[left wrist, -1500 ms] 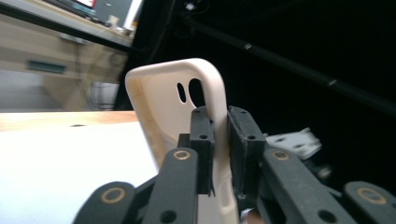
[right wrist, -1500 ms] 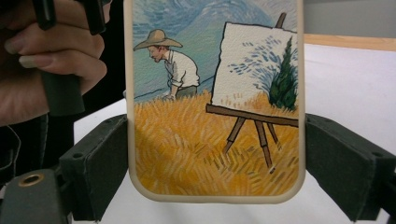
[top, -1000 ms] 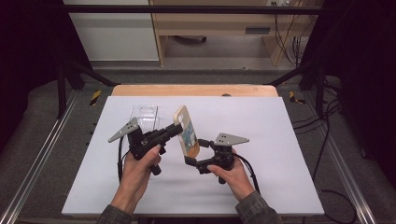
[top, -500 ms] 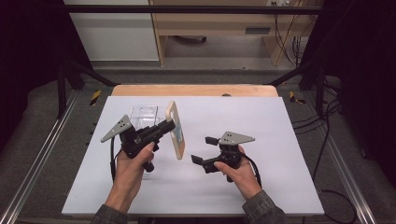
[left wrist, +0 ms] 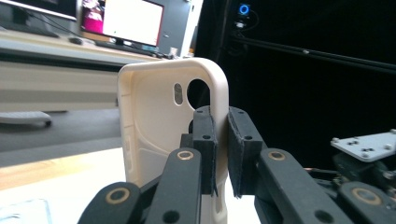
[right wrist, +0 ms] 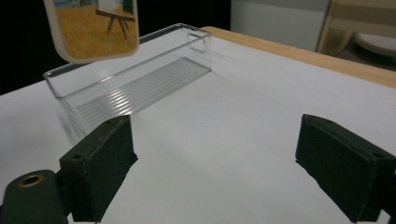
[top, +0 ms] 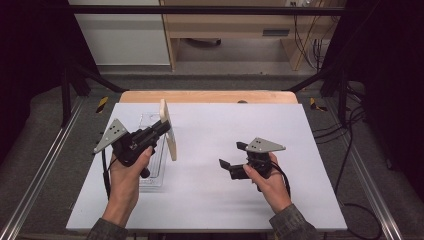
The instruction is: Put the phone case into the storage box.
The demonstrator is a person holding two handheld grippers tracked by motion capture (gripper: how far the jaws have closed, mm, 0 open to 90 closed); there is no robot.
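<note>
My left gripper [top: 164,125] is shut on the edge of a cream phone case [top: 168,131] and holds it upright above the left part of the white table [top: 210,200]. In the left gripper view the two pads pinch the case's rim [left wrist: 222,116], and its hollow inside [left wrist: 154,116] with the camera hole faces me. My right gripper [top: 232,155] hangs open and empty over the table's right half, well apart from the case. Past its wide-set jaws [right wrist: 215,154] the right gripper view shows the case's printed back [right wrist: 93,28] hanging above a clear plastic tray [right wrist: 130,88].
The clear tray [top: 155,175] lies on the table under my left hand, partly hidden by it. A wooden strip [top: 210,96] runs along the table's far edge. Black frame posts and cables stand on both sides. The other gripper's grey plate [left wrist: 369,144] shows at the right.
The left gripper has carried the case leftward and up, over the tray. The right gripper has drawn away from the case to the right, with its jaws open.
</note>
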